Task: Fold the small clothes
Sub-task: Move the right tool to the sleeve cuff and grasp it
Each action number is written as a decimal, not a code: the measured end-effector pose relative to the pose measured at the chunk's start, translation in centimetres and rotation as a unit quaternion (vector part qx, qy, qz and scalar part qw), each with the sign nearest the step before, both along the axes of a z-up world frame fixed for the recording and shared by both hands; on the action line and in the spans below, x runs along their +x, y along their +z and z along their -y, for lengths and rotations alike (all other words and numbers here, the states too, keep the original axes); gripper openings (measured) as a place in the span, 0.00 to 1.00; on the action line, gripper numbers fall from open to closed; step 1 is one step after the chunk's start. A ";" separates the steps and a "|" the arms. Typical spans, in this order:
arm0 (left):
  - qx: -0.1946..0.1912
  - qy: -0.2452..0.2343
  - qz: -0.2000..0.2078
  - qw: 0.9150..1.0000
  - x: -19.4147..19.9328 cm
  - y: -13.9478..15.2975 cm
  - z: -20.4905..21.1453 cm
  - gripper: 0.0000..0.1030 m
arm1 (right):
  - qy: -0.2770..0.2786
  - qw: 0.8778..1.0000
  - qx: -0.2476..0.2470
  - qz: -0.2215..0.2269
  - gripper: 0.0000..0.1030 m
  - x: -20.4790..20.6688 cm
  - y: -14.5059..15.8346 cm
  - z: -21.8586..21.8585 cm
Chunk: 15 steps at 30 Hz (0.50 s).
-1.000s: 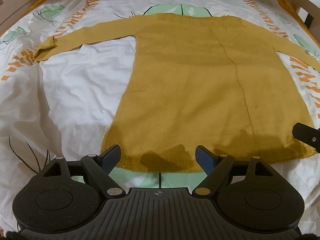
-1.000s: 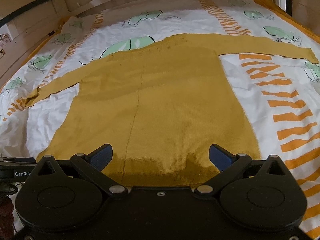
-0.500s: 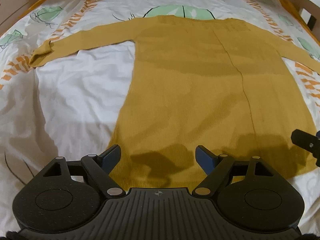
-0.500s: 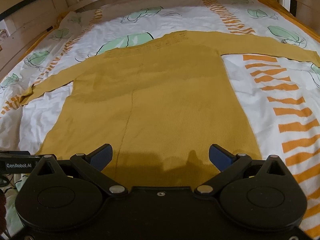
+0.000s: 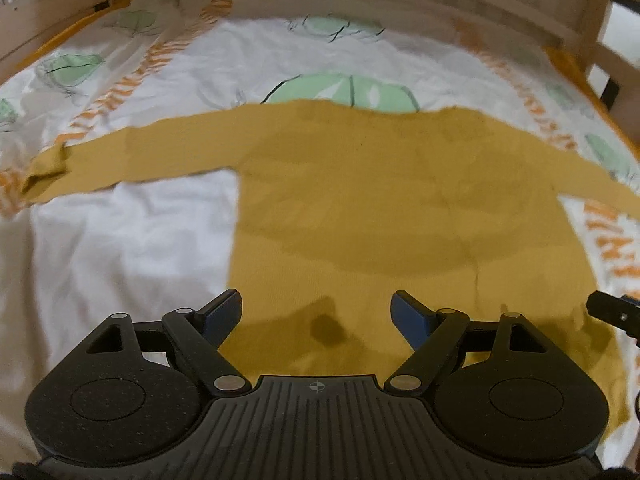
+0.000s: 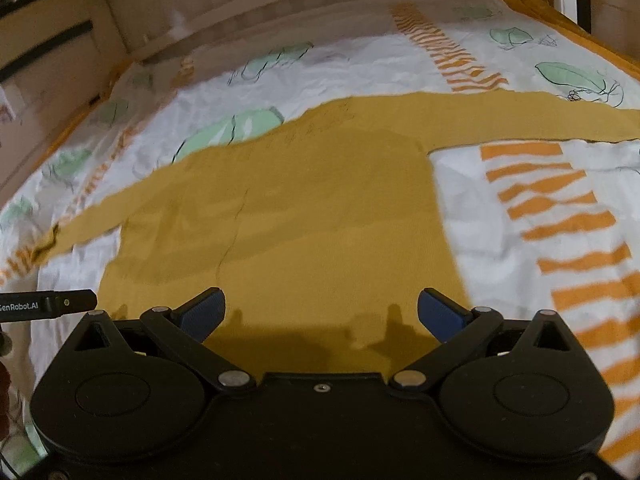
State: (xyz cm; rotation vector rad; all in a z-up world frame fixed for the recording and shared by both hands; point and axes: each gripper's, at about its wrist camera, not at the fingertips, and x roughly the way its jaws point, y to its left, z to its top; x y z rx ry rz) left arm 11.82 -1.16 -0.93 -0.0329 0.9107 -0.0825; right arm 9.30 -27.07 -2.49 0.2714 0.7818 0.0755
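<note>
A mustard-yellow knitted sweater (image 5: 380,208) lies flat on the bed with both sleeves stretched out sideways and its neckline at the far end. My left gripper (image 5: 318,312) hovers open over the sweater's lower left part, nothing between its blue pads. In the right wrist view the same sweater (image 6: 304,216) fills the middle, and my right gripper (image 6: 320,314) stands open over its lower right part, also with nothing in it. The left sleeve's cuff (image 5: 42,176) is crumpled. The right sleeve (image 6: 520,116) runs off the picture's right edge.
The bed sheet (image 5: 120,248) is white with orange stripes and green leaf prints. A wooden bed frame (image 5: 360,4) rims the far side and both ends. The other gripper's black tip (image 5: 612,312) pokes in from the right, and one (image 6: 48,304) from the left.
Both grippers have moved forward over the sweater toward its neckline, so the hem has slipped under them and the headboard has come into view. Both jaws stayed wide.
</note>
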 end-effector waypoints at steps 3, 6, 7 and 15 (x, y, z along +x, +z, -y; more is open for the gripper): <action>-0.031 -0.011 0.013 0.999 2.0 -0.2 0.2 0.79 | -0.011 1.000 0.004 0.012 0.99 1.5 0.1 2.1; -0.055 -0.013 0.022 0.998 4.0 -0.6 0.5 0.79 | -0.036 0.999 0.001 0.021 0.99 2.9 0.2 4.7; -0.056 -0.009 0.026 0.998 4.8 -0.7 0.7 0.79 | -0.043 0.999 0.000 0.021 0.99 3.5 0.3 5.6; 0.005 0.004 0.096 0.995 10.1 -1.0 3.4 0.79 | -0.112 0.993 -0.011 0.025 0.99 7.6 0.4 13.8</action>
